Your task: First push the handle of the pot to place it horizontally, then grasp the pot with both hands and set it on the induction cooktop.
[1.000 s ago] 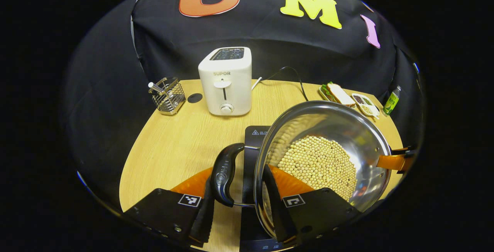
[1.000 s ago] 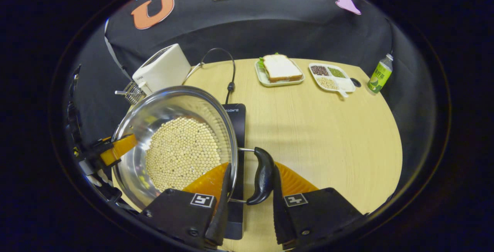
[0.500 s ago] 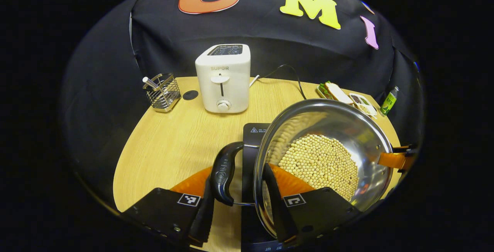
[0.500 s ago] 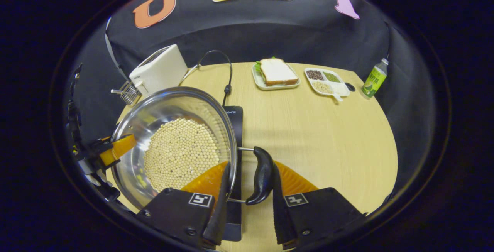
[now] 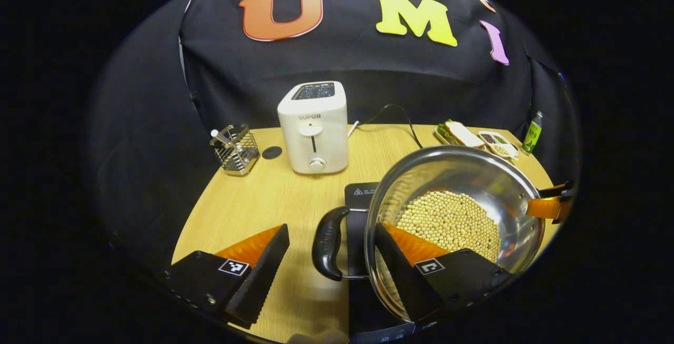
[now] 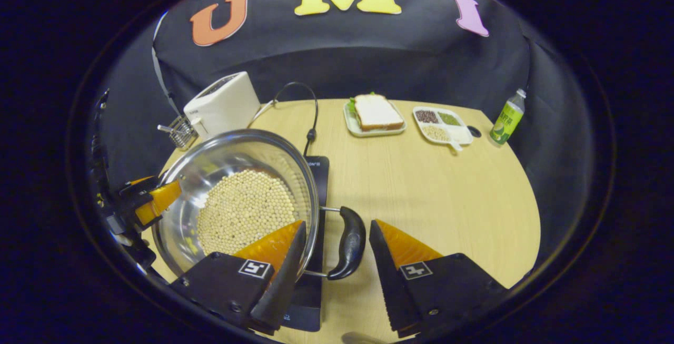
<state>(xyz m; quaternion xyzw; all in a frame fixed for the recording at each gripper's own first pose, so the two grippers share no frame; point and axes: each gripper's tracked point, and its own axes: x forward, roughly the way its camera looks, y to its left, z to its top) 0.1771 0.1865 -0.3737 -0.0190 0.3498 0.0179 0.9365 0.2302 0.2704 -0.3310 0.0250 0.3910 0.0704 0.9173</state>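
A steel pot (image 5: 458,212) of pale beans sits on the black induction cooktop (image 5: 358,202) on the worktop (image 6: 432,186). Each of the 2 tools, left tool (image 5: 331,265) and right tool (image 6: 337,259), is spread open astride a black side handle (image 5: 327,243), likely releasing because the pot is placed.
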